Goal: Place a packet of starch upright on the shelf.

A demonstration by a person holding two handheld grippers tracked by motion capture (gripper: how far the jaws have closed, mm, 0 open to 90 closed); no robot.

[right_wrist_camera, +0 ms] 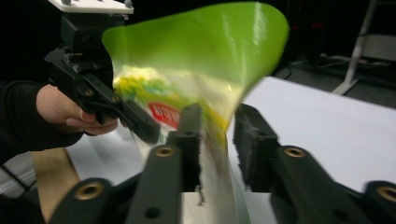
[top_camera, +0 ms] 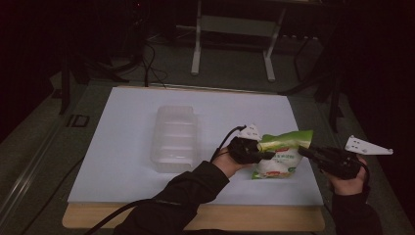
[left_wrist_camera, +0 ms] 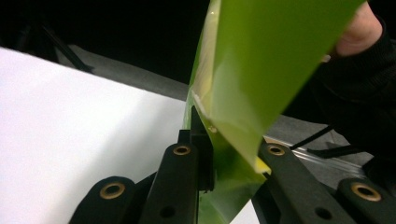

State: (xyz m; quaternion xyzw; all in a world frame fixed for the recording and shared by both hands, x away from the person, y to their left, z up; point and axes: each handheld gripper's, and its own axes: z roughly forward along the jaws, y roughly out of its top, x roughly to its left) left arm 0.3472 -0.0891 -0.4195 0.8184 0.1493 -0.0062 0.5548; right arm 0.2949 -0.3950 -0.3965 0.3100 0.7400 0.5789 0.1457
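One glossy green snack bag (top_camera: 281, 154), thin crinkled film with a white and red print, held up near the tabletop's (top_camera: 122, 147) front right corner. Left claw (top_camera: 264, 155) pinches its left edge; right claw (top_camera: 304, 151) has its jaws around the bag's right edge, pinch uncertain: blurred. Printed text unreadable. One clear ribbed plastic container (top_camera: 175, 138) sits mid-tabletop, left of the bag.

Green-and-white plastic snack bag (top_camera: 281, 155) held off the white desk (top_camera: 122, 147) between left tongs (top_camera: 264, 155) and right tongs (top_camera: 304, 152). Clear ribbed plastic container (top_camera: 174, 138) lies left of bag, apart.
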